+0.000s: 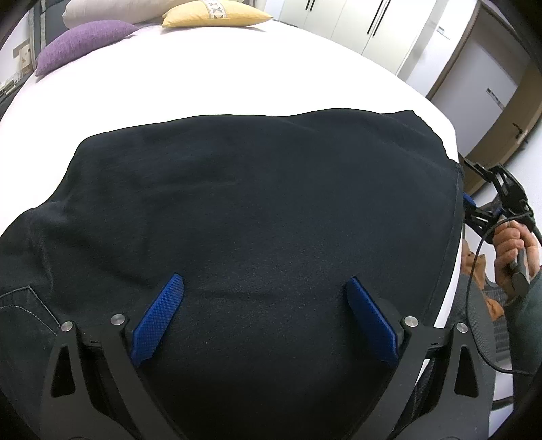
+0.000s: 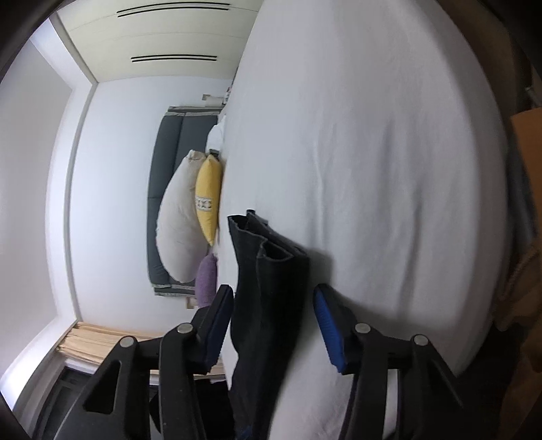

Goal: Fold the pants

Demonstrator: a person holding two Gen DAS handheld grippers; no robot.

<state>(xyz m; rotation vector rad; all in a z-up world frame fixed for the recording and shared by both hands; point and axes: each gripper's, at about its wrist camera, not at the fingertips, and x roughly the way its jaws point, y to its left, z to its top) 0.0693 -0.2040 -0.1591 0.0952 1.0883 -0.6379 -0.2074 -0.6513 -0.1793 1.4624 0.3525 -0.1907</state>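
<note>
The dark navy fabric pants (image 1: 257,210) lie spread on the white-sheeted bed (image 1: 203,78). The left gripper (image 1: 264,304), jaws spread wide, hovers over them. The right gripper (image 2: 274,314), also released, straddles the stacked leg hems (image 2: 264,243). A purple cushion (image 1: 81,44), a yellow cushion (image 1: 213,13) and a beige pillow (image 2: 179,233) sit at the headboard; white wardrobe doors (image 1: 369,23) stand behind.
</note>
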